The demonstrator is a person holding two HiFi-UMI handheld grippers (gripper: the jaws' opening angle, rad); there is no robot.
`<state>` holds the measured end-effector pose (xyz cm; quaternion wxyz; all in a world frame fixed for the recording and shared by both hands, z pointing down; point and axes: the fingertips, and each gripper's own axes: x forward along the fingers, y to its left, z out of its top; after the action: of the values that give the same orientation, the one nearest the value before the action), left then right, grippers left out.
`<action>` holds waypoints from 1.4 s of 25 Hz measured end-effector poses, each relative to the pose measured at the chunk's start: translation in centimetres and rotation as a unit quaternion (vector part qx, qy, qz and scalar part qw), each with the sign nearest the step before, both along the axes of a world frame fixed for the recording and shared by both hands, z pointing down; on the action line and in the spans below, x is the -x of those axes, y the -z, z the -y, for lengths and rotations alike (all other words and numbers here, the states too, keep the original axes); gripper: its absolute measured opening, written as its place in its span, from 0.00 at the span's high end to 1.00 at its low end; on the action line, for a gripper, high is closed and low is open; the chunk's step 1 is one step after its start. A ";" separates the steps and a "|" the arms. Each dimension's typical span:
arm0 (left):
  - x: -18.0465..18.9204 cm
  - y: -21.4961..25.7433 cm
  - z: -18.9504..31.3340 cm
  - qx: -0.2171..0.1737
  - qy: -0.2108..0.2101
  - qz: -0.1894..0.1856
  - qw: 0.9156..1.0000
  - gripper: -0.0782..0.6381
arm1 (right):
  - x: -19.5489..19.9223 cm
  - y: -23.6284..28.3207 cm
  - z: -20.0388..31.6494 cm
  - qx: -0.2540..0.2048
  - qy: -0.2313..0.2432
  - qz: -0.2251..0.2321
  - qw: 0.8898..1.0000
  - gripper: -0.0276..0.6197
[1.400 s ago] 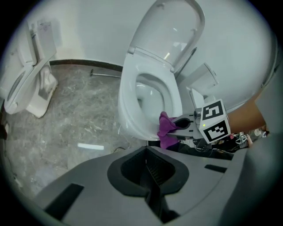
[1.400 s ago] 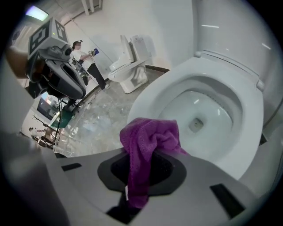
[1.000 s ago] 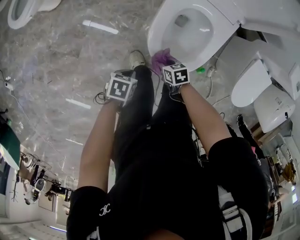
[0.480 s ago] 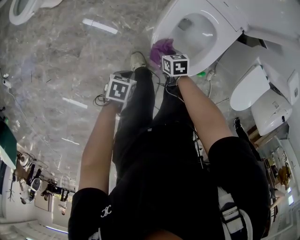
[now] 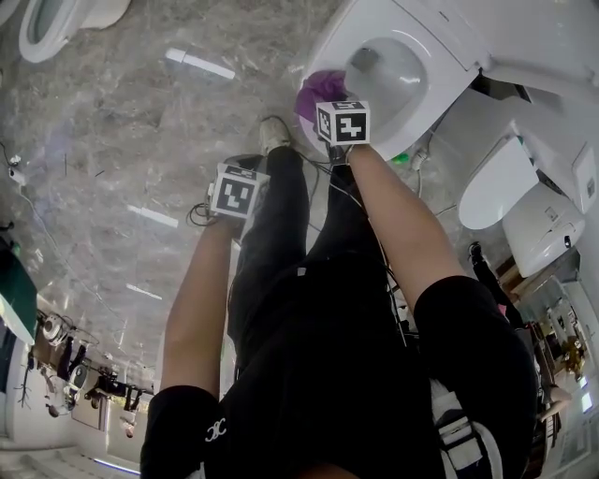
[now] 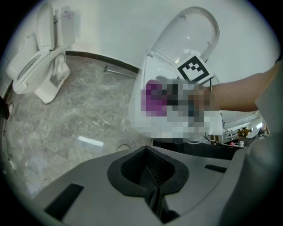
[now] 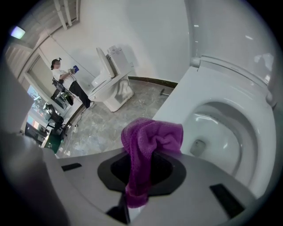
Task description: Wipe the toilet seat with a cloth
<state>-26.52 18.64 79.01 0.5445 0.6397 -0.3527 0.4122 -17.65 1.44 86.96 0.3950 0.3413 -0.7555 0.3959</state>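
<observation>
The white toilet seat rings the bowl at the top of the head view. A purple cloth lies bunched on the seat's near left rim, with my right gripper shut on it under its marker cube. In the right gripper view the cloth hangs from the closed jaws over the seat, beside the bowl. My left gripper hangs lower left over the floor, away from the toilet. Its jaws are shut and hold nothing. From there the raised lid and cloth show.
A second toilet stands on the marble floor at the far left, also seen as toilet. Another toilet sits close on the right. My legs and a shoe are just before the bowl. A person stands far off.
My right gripper has slid the purple cloth a little up along the seat's left rim. The left gripper has stayed about where it was.
</observation>
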 end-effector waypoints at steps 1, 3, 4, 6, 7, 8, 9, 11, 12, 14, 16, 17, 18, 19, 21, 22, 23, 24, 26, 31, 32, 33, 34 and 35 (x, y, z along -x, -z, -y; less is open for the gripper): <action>-0.2 0.0 0.0 0.000 -0.001 0.000 1.000 0.88 | 0.0 0.0 0.6 -0.007 0.005 -0.003 1.000 0.86; -0.7 -0.1 -0.1 0.000 -0.002 0.003 1.000 0.88 | -0.2 0.1 1.8 -0.017 0.008 -0.003 1.000 0.86; -0.9 -0.1 -0.1 0.000 -0.002 0.005 1.000 0.88 | -0.3 0.1 2.4 -0.020 0.006 -0.001 1.000 0.86; -1.4 -0.1 0.1 -0.002 -0.001 0.009 1.000 0.88 | -0.7 0.1 3.6 -0.024 0.002 0.003 1.000 0.86; -1.6 0.0 0.2 -0.003 0.001 0.011 1.000 0.88 | -0.9 0.0 4.4 -0.026 0.002 0.003 1.000 0.86; -1.8 0.1 0.5 -0.003 0.002 0.012 1.000 0.88 | -1.1 0.0 5.2 -0.029 0.003 0.001 1.000 0.86; -2.1 0.1 0.8 -0.004 0.005 0.013 1.000 0.88 | -1.3 0.0 6.0 -0.033 0.007 -0.001 0.999 0.86; -2.5 0.2 1.4 -0.005 0.008 0.016 1.000 0.88 | -1.7 -0.1 7.7 -0.039 0.019 -0.007 0.999 0.86; -2.8 0.2 1.6 -0.005 0.010 0.017 1.000 0.88 | -1.9 0.0 8.5 -0.042 0.026 -0.008 0.999 0.86; -3.5 0.2 2.2 -0.004 0.013 0.019 1.000 0.88 | -2.2 0.1 10.2 -0.046 0.040 -0.009 0.998 0.86; -4.4 0.3 2.3 0.004 0.015 0.019 1.000 0.88 | -2.7 0.3 11.8 -0.048 0.053 -0.012 0.997 0.86; -4.9 0.4 2.3 0.010 0.017 0.019 1.000 0.88 | -3.0 0.3 12.5 -0.048 0.059 -0.014 0.997 0.86; -5.3 0.4 2.4 0.014 0.018 0.020 1.000 0.88 | -3.2 0.3 13.3 -0.049 0.065 -0.015 0.997 0.86; -5.7 0.4 2.7 0.017 0.021 0.021 0.999 0.88 | -3.4 0.3 14.2 -0.051 0.071 -0.016 0.996 0.86; -6.2 0.4 3.2 0.024 0.026 0.022 0.999 0.88 | -3.3 0.5 16.3 -0.059 0.087 -0.017 0.994 0.86; -6.5 0.5 3.6 0.024 0.028 0.023 0.999 0.88 | -3.3 0.6 17.4 -0.066 0.095 -0.018 0.993 0.86; -6.8 0.5 4.0 0.024 0.030 0.025 0.999 0.88 | -3.4 0.7 18.6 -0.074 0.098 -0.021 0.992 0.86; -7.2 0.5 4.5 0.024 0.031 0.025 0.999 0.88 | -3.7 0.7 20.1 -0.082 0.095 -0.026 0.992 0.86; -7.9 0.6 5.4 0.020 0.035 0.026 0.999 0.88 | -4.5 0.9 23.5 -0.089 0.079 -0.035 0.992 0.86; -8.9 0.2 7.8 0.010 0.047 0.030 0.998 0.88 | -5.4 1.2 29.9 -0.092 0.094 -0.048 0.990 0.86; -9.2 0.1 8.0 0.012 0.048 0.030 0.998 0.88 | -5.4 1.3 30.3 -0.093 0.107 -0.048 0.989 0.86; -9.6 -0.1 8.1 0.016 0.048 0.029 0.998 0.88 | -5.4 1.3 30.4 -0.095 0.118 -0.047 0.987 0.86; -10.0 -0.2 8.2 0.020 0.046 0.029 0.998 0.88 | -5.4 1.4 30.4 -0.099 0.124 -0.043 0.986 0.86; -10.5 -0.2 8.3 0.023 0.043 0.028 0.998 0.88 | -5.5 1.4 30.3 -0.104 0.125 -0.039 0.986 0.86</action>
<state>-16.05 10.34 79.25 0.5663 0.5996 -0.3853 0.4140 -12.14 -28.81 85.57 0.4326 0.2988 -0.8134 0.2488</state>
